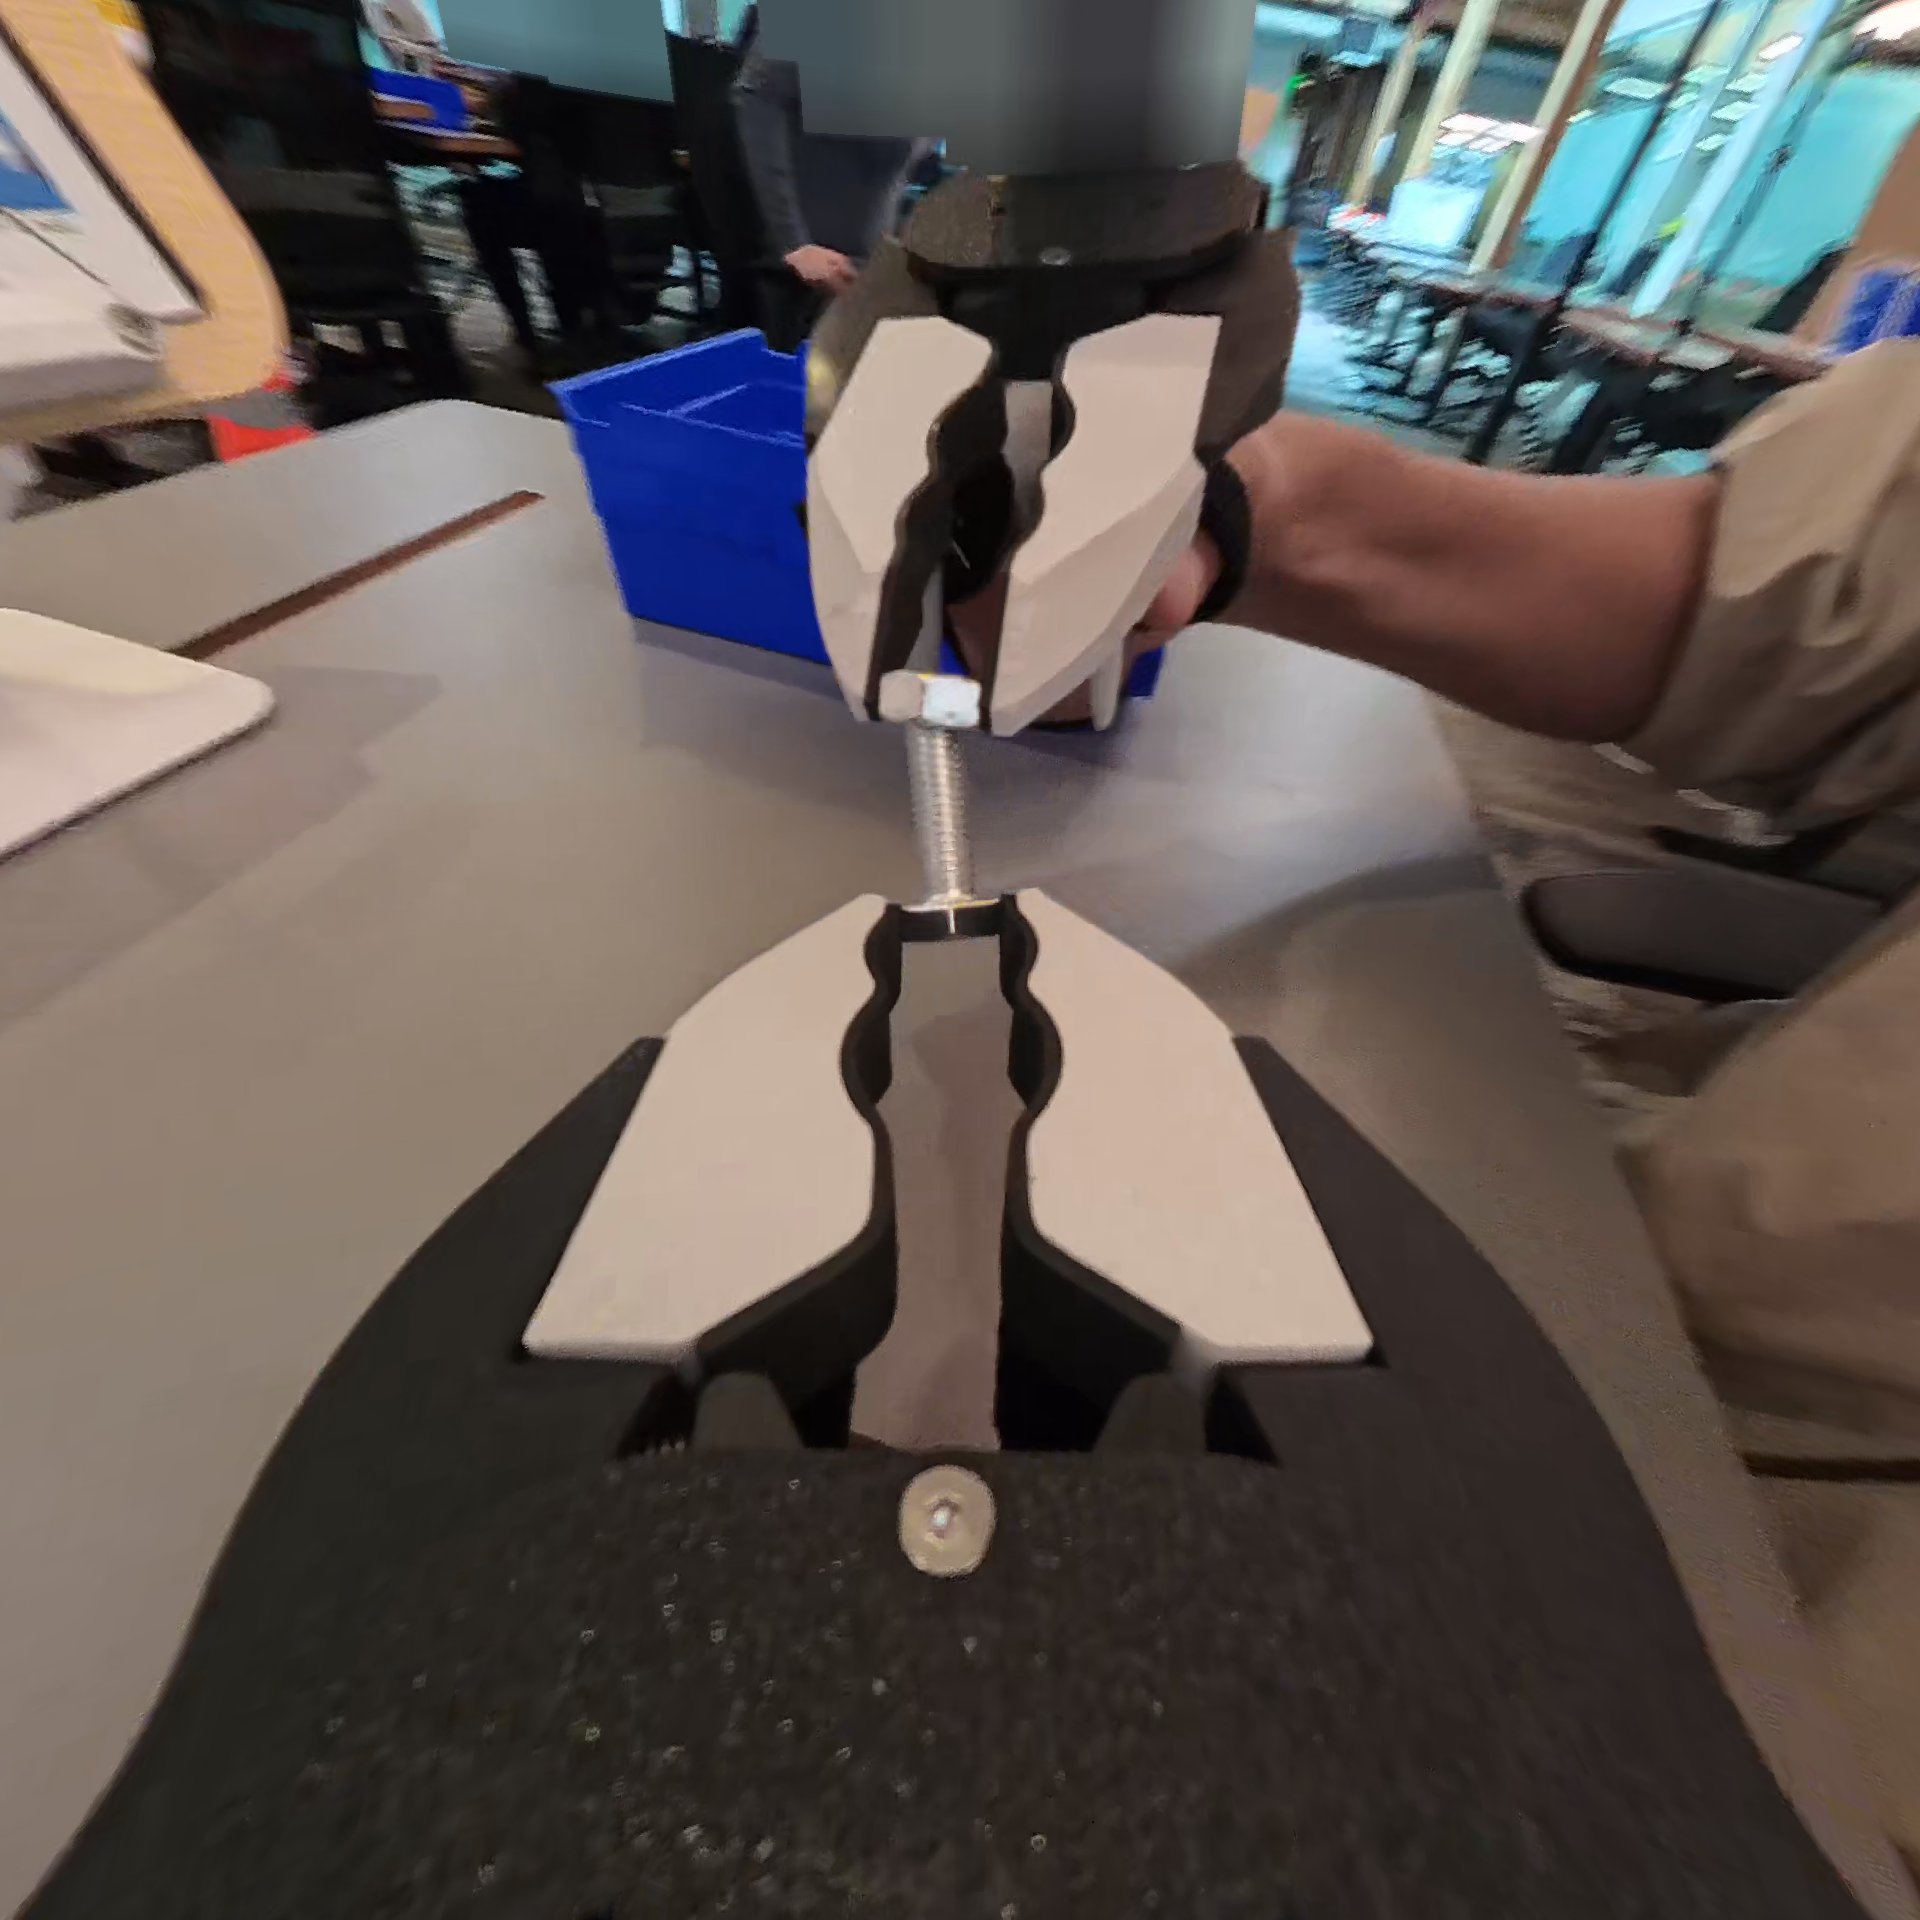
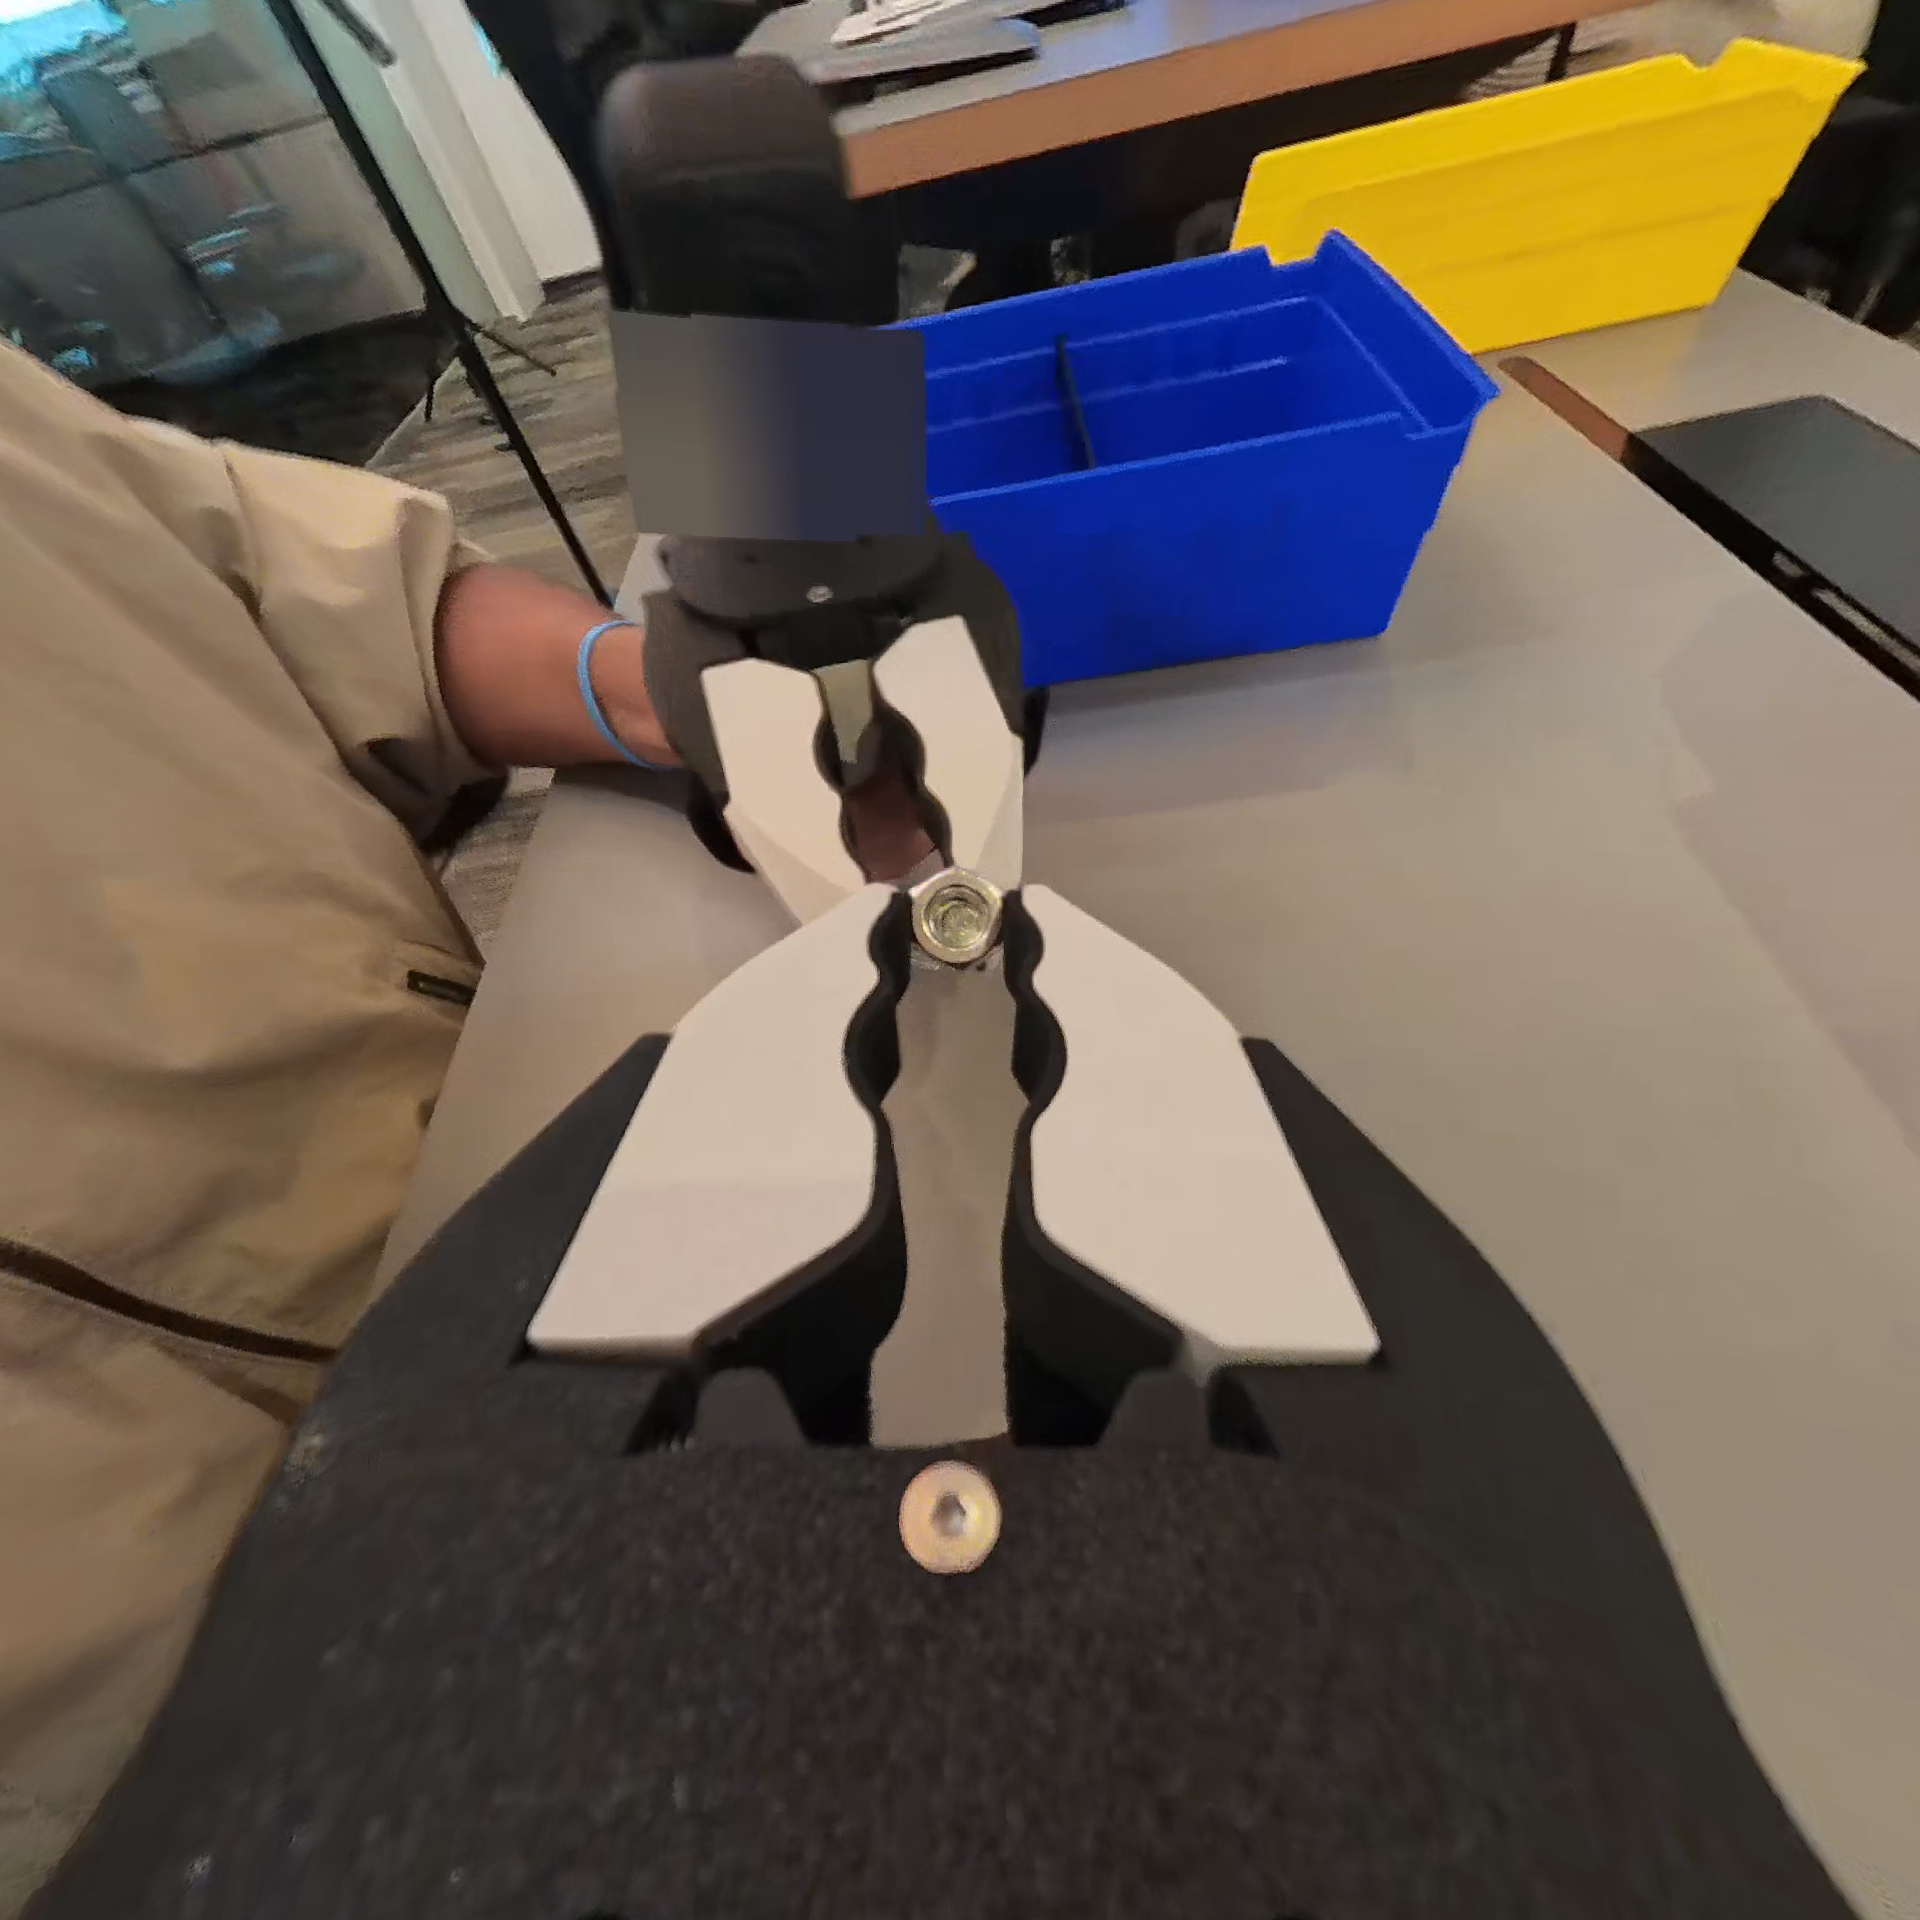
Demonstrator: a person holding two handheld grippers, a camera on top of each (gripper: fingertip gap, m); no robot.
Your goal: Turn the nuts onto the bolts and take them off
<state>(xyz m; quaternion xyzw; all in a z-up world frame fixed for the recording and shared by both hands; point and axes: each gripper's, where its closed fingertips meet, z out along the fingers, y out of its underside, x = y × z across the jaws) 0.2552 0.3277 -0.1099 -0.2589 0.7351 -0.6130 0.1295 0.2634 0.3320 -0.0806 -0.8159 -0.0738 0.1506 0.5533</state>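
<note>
A silver bolt [image 1: 938,821] is held in the air between my two grippers, above the grey table [image 1: 416,935]. My left gripper [image 1: 951,920] is shut on the bolt's head end, with the threaded shaft pointing away from it. My right gripper [image 1: 930,707] comes from the far side and is shut on a hex nut [image 1: 930,698] at the shaft's far end. In the right wrist view the nut [image 2: 956,925] shows end-on between my right gripper's [image 2: 956,930] tips. The left gripper [image 2: 914,873] sits just behind it, and the bolt is hidden there.
A blue divided bin [image 2: 1195,520] stands on the table behind the grippers and also shows in the left wrist view [image 1: 696,488]. A yellow bin [image 2: 1538,177] lies farther back right. A dark flat device [image 2: 1787,488] sits at the right edge. A white object [image 1: 104,717] lies left. My left and right fingertips are right by each other.
</note>
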